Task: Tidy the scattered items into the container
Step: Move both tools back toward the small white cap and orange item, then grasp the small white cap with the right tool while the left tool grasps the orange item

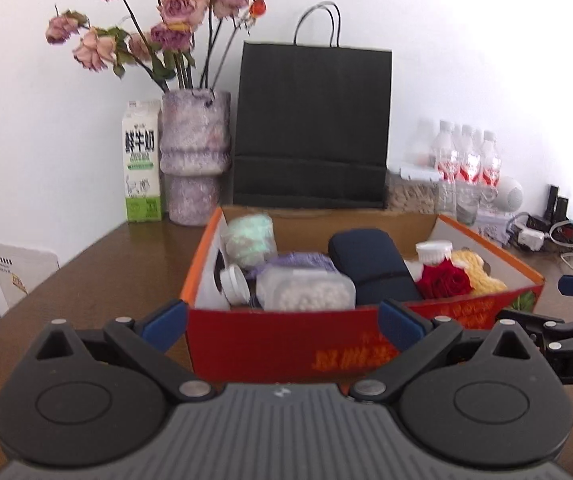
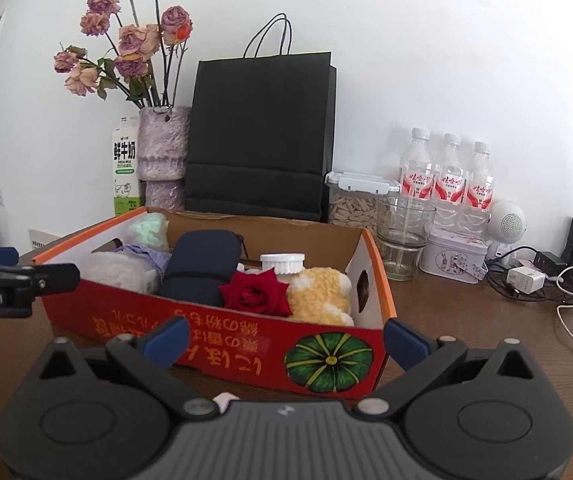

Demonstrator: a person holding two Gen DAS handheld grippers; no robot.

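Left tool (image 1: 282, 326) spread wide, empty, blue pads either side of the red cardboard box's (image 1: 286, 340) near wall, box just beyond the fingertips. Right tool (image 2: 286, 340) likewise spread, empty, held low before the same box (image 2: 222, 344) near its pumpkin-printed corner.

Inside the box, all resting below the rim: navy zip pouch (image 2: 200, 266) at centre; red rose (image 2: 255, 293) against the near wall, right of the pouch; yellow plush toy (image 2: 320, 294) right of the rose, by the box's right end wall; white-capped jar (image 2: 282, 262) behind rose and plush. Left of the pouch: clear tub of white beads (image 1: 306, 290), white lid (image 1: 233, 282) beside it, lilac cloth (image 1: 300, 260) behind, pale green puff (image 1: 250, 238) in the far left corner.

Behind the box on the brown desk (image 2: 486, 344): black paper bag (image 2: 260, 136), mottled vase of dried roses (image 2: 164, 148), milk carton (image 2: 125, 166). Right of the box: glass cup (image 2: 404, 236), lidded clear food container (image 2: 356, 200), three water bottles (image 2: 448, 176), small tin (image 2: 454, 256), white charger and cables (image 2: 526, 278).
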